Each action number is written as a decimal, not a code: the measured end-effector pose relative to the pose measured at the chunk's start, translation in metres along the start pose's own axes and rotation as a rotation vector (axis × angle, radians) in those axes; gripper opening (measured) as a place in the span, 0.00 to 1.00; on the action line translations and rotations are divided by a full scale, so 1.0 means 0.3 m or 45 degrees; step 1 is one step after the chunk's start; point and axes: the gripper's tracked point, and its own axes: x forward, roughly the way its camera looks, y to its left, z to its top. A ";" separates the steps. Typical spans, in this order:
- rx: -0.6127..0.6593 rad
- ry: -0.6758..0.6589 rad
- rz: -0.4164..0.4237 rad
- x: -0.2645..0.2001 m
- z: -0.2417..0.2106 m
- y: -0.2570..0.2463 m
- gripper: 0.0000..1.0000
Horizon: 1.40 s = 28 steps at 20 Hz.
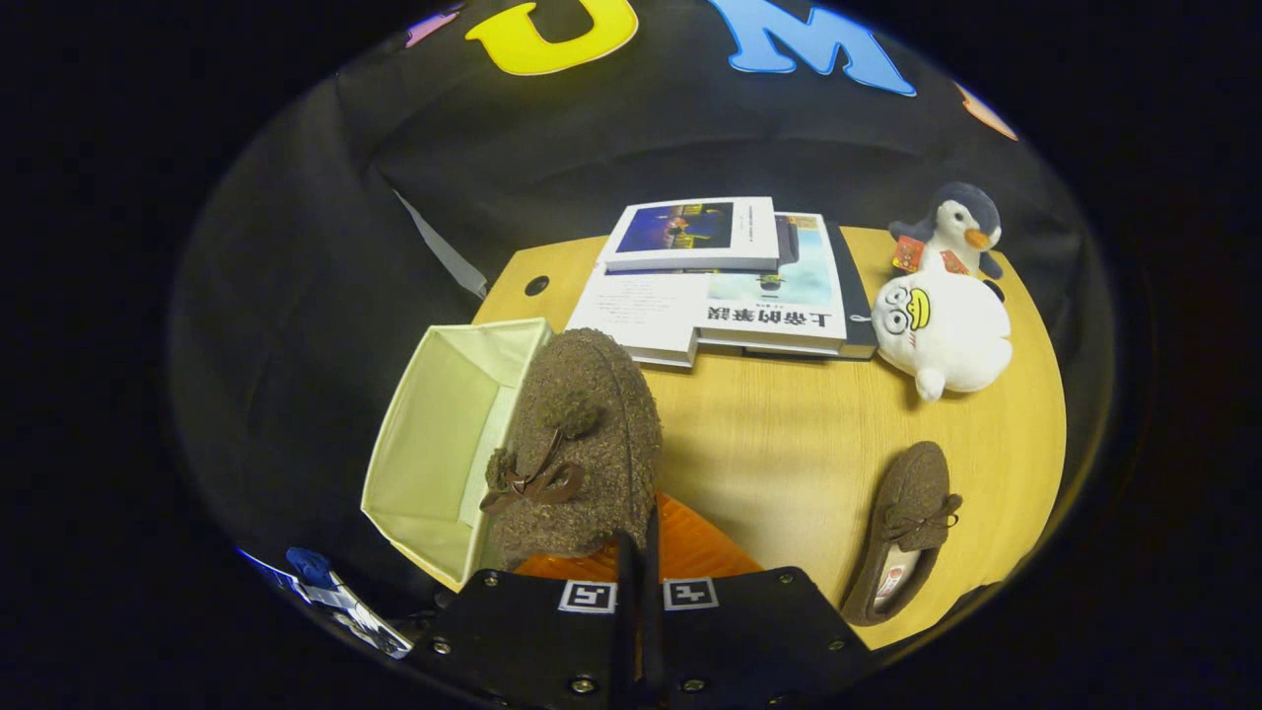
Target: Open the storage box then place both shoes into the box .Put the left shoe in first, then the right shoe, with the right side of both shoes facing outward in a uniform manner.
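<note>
Gripper view shows the jaws pressed almost together, with only a thin gap, and they pinch the back edge of a fuzzy brown shoe (577,449). The gripper (639,562) holds this shoe up, toe pointing away, so its curly, woolly top and a small brown bow face the camera. Its orange ribbed sole peeks out just above the fingers. The shoe's heel is hidden behind the jaws.

Touching the shoe's left side is the storage box (444,434). It is square, soft cloth, pale cream, and open on top. Its near corner is cut off by the gripper, and its floor is hard to see.

Off to the right, the second shoe (902,532) lies flat on the wooden surface (789,444), well apart from the box. It is the same fuzzy brown with a bow.

Beyond them sits a stack of books (730,286). Beside it rest a round white plush toy (942,330) and a little penguin toy (956,227).
</note>
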 end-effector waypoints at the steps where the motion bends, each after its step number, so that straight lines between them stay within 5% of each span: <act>1: -0.002 -0.020 0.020 -0.013 0.025 0.033 0.03; 15: -0.132 -0.018 0.126 0.063 0.162 0.356 0.03; 28: -0.210 0.120 0.116 0.281 0.088 0.508 0.03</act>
